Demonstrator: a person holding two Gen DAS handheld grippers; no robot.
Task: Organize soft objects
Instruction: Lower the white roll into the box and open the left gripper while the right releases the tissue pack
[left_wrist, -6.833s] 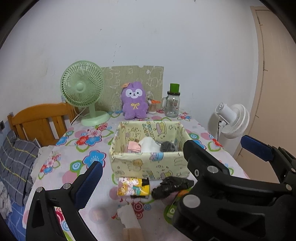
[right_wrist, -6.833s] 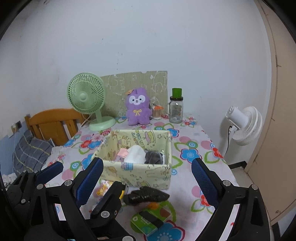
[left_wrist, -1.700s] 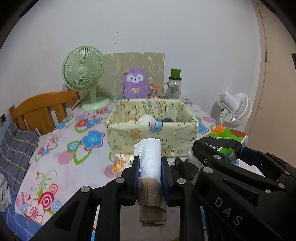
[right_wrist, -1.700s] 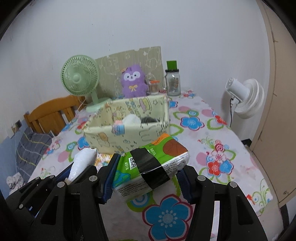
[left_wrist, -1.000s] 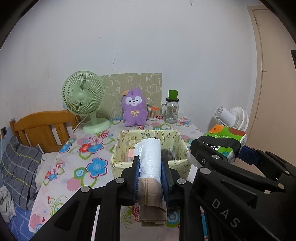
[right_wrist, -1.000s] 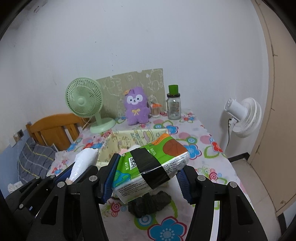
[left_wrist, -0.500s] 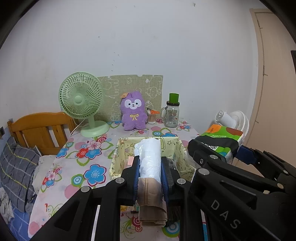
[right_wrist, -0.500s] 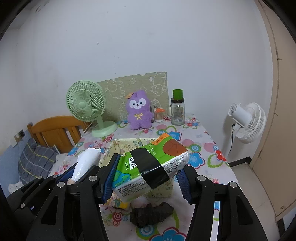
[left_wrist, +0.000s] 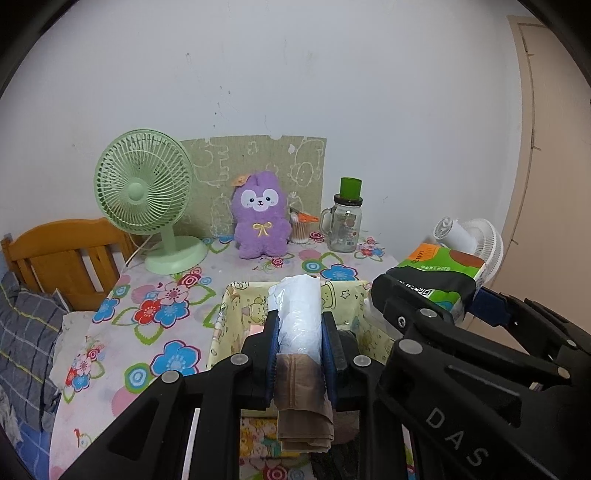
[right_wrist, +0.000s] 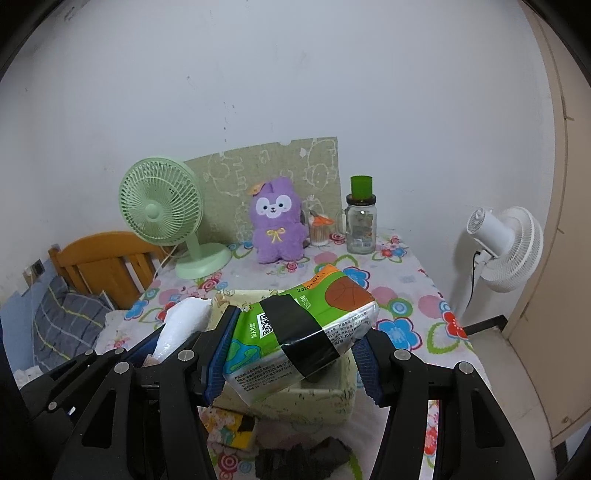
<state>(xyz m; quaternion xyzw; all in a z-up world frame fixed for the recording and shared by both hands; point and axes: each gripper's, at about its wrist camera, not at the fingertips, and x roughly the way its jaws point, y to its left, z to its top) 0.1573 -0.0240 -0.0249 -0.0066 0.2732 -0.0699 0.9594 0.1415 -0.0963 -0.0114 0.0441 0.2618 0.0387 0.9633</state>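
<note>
Flowered cloth covers the table under both my grippers. Nearest me, my left gripper is clamped nearly shut on a white plastic pouch with folded tan fabric below it; both are pinched between the blue pads. In the right view the same pouch shows at lower left. My right gripper is partly open, pads pressing both ends of a green tissue pack that sits tilted, a black band around its middle. On the cloth below lie a small cartoon packet and a dark crumpled item. Just beyond, both held items hover over the near edge of the yellow fabric bin; its contents are mostly hidden. Farther back, along the wall, stand a green fan, a purple plush against a green board, a small cup, and a jar with a green lid. A wooden chair is at left, a white fan off the table at right.
</note>
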